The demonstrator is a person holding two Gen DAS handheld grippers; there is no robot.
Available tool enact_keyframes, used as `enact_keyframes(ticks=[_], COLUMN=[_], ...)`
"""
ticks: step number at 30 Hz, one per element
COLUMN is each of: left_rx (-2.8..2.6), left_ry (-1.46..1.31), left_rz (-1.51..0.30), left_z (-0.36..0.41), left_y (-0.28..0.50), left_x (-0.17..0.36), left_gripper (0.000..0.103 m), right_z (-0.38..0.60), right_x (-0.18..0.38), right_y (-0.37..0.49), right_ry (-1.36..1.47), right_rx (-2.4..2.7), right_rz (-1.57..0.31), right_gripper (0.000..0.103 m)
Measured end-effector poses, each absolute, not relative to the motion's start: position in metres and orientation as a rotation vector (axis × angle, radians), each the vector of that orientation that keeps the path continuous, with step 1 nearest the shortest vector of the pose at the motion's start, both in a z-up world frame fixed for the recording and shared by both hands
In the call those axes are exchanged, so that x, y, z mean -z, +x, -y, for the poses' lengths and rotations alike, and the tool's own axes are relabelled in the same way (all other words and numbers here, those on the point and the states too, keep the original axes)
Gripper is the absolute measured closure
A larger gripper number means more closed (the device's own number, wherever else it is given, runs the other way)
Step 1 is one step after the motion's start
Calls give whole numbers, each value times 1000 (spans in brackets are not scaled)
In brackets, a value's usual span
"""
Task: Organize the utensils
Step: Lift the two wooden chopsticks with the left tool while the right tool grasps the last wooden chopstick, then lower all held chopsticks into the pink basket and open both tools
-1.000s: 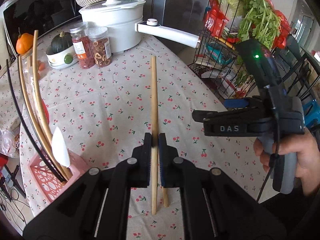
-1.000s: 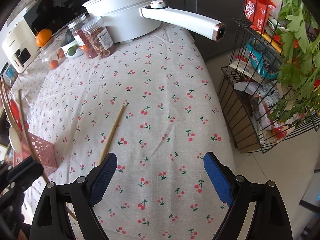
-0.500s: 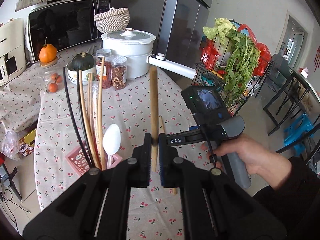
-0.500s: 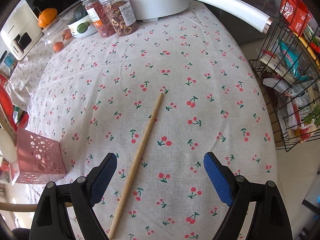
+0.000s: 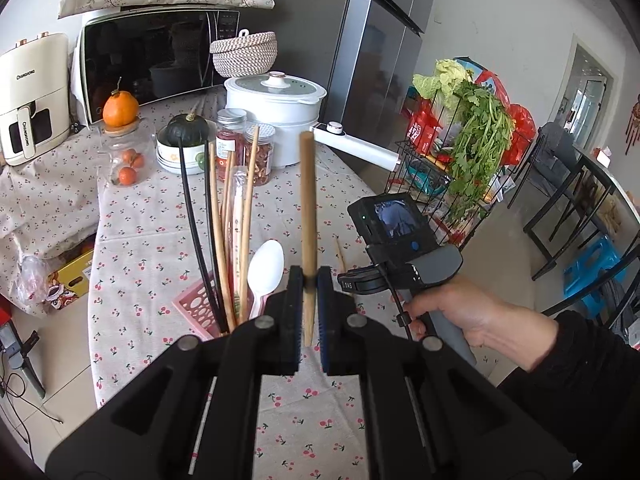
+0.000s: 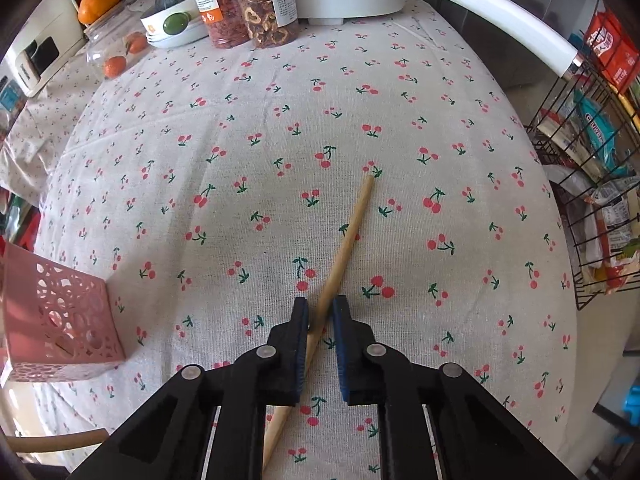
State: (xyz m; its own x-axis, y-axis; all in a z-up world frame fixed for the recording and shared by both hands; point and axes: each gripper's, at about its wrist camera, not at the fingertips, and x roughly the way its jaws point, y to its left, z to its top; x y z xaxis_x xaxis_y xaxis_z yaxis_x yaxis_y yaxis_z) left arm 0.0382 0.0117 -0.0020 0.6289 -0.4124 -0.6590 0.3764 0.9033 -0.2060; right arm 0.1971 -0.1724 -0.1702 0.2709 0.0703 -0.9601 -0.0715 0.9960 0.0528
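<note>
- Desk (image 6: pixel 280 128) carries pink holder (image 5: pixel 200 304), already crowded with sticks and a spoon (image 5: pixel 266 266).
- Left tongs (image 5: pixel 308 304) clamped on upright chopstick (image 5: pixel 308 216), gripped low; I judge it could pivot or foul those sticks going in.
- Right tongs (image 6: pixel 320 320) nearly closed around flat chopstick (image 6: pixel 348 236), grip unconfirmed; diagonal lie risks slipping.

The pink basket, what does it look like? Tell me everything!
The pink basket is a small square holder, plastic by its look, its walls pierced with round holes. It stands upright on the cherry tablecloth. Inside stand wooden chopsticks, black chopsticks and a white spoon, leaning outward.
</note>
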Motion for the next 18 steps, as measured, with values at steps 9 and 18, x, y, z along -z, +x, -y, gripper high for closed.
enact_keyframes(ticks=[9,18], left_rx=[459,449], left_ry=[-65,-102], left_rz=[-708,-583], left_z=[-24,-38], left_y=[22,5], left_x=[-16,-49], left_gripper=[95,95], right_z=[191,201], right_x=[141,63], right_y=[166,110], right_ry=[40,90], right_rx=[-162,-259], right_rz=[-1151,-886], right_gripper=[96,96])
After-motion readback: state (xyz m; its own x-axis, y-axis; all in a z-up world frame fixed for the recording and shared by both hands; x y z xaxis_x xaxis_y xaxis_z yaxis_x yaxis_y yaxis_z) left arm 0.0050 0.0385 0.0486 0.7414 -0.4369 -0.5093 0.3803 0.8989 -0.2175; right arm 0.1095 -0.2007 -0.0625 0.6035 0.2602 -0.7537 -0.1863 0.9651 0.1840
